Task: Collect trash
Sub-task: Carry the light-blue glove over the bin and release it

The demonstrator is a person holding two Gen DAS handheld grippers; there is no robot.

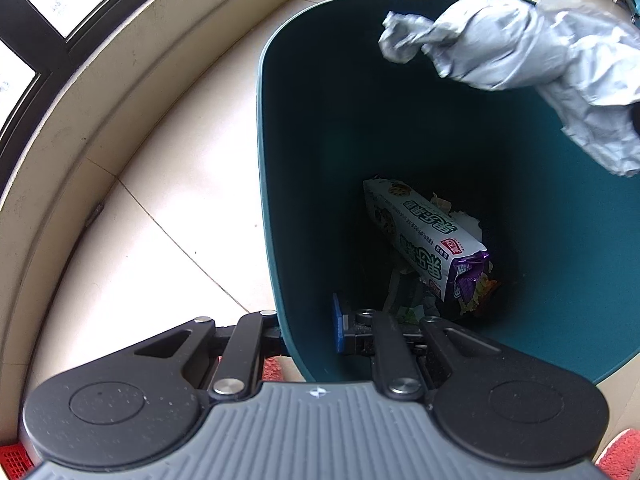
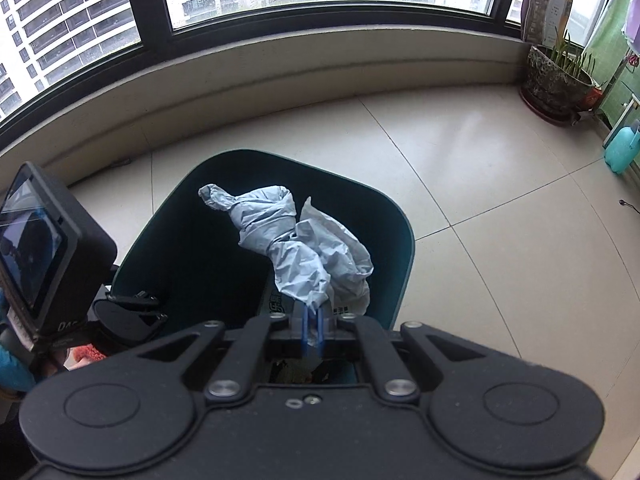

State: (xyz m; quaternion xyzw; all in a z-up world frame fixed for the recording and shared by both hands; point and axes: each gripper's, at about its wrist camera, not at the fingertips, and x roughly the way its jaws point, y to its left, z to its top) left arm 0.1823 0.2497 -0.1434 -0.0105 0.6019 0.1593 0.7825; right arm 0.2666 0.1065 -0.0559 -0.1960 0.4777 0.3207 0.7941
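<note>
Right gripper (image 2: 313, 330) pinches crumpled grey bag (image 2: 304, 240) above bin rim (image 2: 404, 240); left gripper (image 1: 310, 330) clamps that rim.

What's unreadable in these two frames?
- Bin floor, left wrist view: dark, half covered by the snack packet.
- Bin floor, right wrist view: hidden by the grey bag in the right claw.
- Left claw pad on the rim's outside: hidden by the wall.

one bin (image 2: 400, 248), one grey bag (image 2: 304, 248), one snack packet (image 1: 420, 236), one plant pot (image 2: 556, 80)
</note>
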